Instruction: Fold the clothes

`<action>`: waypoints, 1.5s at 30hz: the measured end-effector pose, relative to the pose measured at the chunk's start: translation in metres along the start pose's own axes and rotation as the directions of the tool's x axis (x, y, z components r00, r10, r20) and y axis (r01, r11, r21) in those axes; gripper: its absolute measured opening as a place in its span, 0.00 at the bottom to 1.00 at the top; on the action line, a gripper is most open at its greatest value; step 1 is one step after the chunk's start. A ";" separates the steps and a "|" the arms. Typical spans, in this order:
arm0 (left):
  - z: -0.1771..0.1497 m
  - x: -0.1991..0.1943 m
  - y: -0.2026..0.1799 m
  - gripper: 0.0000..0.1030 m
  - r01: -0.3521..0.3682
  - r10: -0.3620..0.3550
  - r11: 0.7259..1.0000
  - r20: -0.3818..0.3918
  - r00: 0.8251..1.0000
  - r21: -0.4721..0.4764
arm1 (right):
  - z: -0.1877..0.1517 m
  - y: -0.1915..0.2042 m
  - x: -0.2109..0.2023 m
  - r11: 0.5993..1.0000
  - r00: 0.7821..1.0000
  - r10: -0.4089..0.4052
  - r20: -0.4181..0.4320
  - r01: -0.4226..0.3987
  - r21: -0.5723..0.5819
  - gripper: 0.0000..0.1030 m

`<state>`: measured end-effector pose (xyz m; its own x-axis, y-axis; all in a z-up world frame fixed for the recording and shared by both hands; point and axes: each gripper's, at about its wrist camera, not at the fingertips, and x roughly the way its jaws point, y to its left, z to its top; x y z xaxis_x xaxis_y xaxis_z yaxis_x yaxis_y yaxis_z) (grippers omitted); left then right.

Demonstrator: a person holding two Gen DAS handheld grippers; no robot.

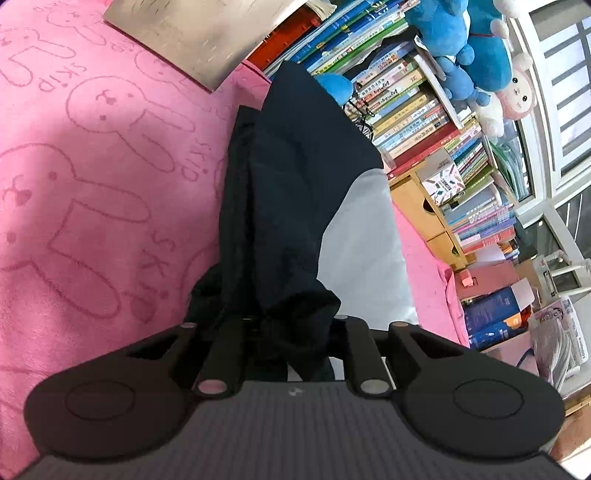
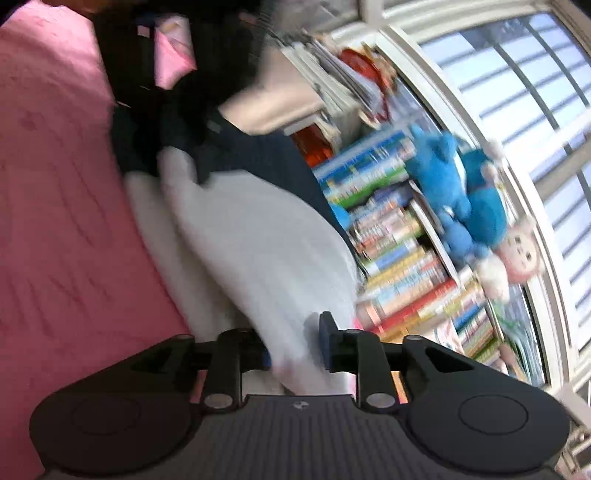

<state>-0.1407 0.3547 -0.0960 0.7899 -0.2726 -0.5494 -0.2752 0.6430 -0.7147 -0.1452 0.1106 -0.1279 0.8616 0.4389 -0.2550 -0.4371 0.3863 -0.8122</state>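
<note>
A garment with a dark navy part [image 1: 295, 184] and a white part [image 1: 362, 240] lies stretched across a pink bunny-print blanket [image 1: 92, 184]. My left gripper [image 1: 295, 332] is shut on a bunched fold of the navy cloth, which hides its fingertips. In the blurred right wrist view, the white part [image 2: 258, 240] runs away towards the navy part [image 2: 258, 155]. My right gripper [image 2: 295, 349] stands open, its blue pads [image 2: 327, 343] apart, with a strip of white cloth passing between them.
A flat grey board [image 1: 184, 33] lies on the blanket at the far end. Past the bed's edge stand packed bookshelves [image 1: 424, 110], blue plush toys [image 1: 461, 44], a wooden drawer box [image 1: 424, 210] and a barred window [image 2: 517, 110].
</note>
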 end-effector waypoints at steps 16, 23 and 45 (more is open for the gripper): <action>-0.003 -0.009 0.010 0.15 -0.015 0.014 0.999 0.034 0.999 0.033 | -0.028 -0.071 0.019 0.882 0.966 0.211 -0.146 -0.124 0.454 0.45; -0.007 -0.015 0.001 0.15 -0.068 0.063 0.993 0.054 0.997 0.101 | -0.050 -0.105 0.017 0.710 0.904 0.420 -0.080 -0.273 0.649 0.43; -0.026 -0.013 -0.029 0.16 -0.211 0.172 0.932 0.152 0.973 0.293 | 0.005 -0.106 0.031 0.704 0.888 0.460 0.009 -0.371 0.605 0.55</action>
<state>-0.1569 0.3209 -0.0789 0.8046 -0.0455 -0.5920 -0.2625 0.8670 -0.4235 -0.0736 0.0873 -0.0467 0.5616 0.5750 -0.5950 -0.7837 0.6002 -0.1597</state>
